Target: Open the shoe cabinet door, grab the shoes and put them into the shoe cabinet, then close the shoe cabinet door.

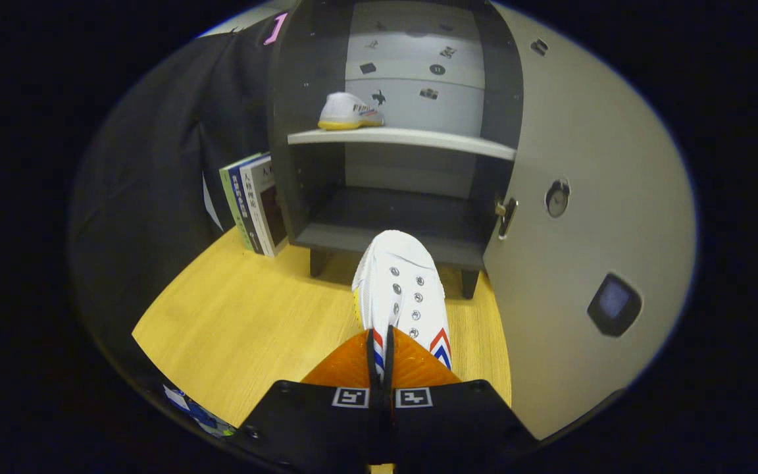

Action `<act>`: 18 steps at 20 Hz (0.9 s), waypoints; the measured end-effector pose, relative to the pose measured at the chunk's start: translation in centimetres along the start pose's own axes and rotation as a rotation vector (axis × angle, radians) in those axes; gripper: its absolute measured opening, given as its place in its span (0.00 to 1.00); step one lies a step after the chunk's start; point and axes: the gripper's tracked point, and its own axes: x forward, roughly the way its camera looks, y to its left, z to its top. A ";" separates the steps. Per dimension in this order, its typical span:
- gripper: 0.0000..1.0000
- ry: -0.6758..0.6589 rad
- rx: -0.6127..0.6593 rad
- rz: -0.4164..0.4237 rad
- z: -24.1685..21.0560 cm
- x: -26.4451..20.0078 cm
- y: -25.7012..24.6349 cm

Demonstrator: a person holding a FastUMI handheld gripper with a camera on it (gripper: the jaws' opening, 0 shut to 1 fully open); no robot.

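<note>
My gripper (382, 359) is shut on a white shoe (400, 289) with red and blue stripes, pinching its upper edge near the heel. The shoe points toe-first toward the grey shoe cabinet (300, 131), its toe at the front lip of the bottom compartment (392, 214). The cabinet door (589, 217) stands swung open to the right. A second white shoe (349, 112) with a yellow sole rests on the upper shelf (418, 139), toward its left side.
Two or three books (255, 204) lean against the cabinet's left side. The cabinet stands on short legs on a light wooden floor (247, 329). Black cloth hangs at the left. The door hinge (505, 217) sits by the right wall.
</note>
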 end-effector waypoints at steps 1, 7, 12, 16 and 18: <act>0.01 -0.022 0.000 0.000 1.6 0.0 0.0; 0.00 -0.143 -0.027 -0.003 11.0 0.3 -0.4; 0.00 -0.191 -0.012 -0.004 16.4 3.0 -1.1; 0.01 -0.218 -0.030 -0.014 20.5 4.6 -1.6; 0.00 -0.245 -0.035 -0.021 23.2 5.1 -2.1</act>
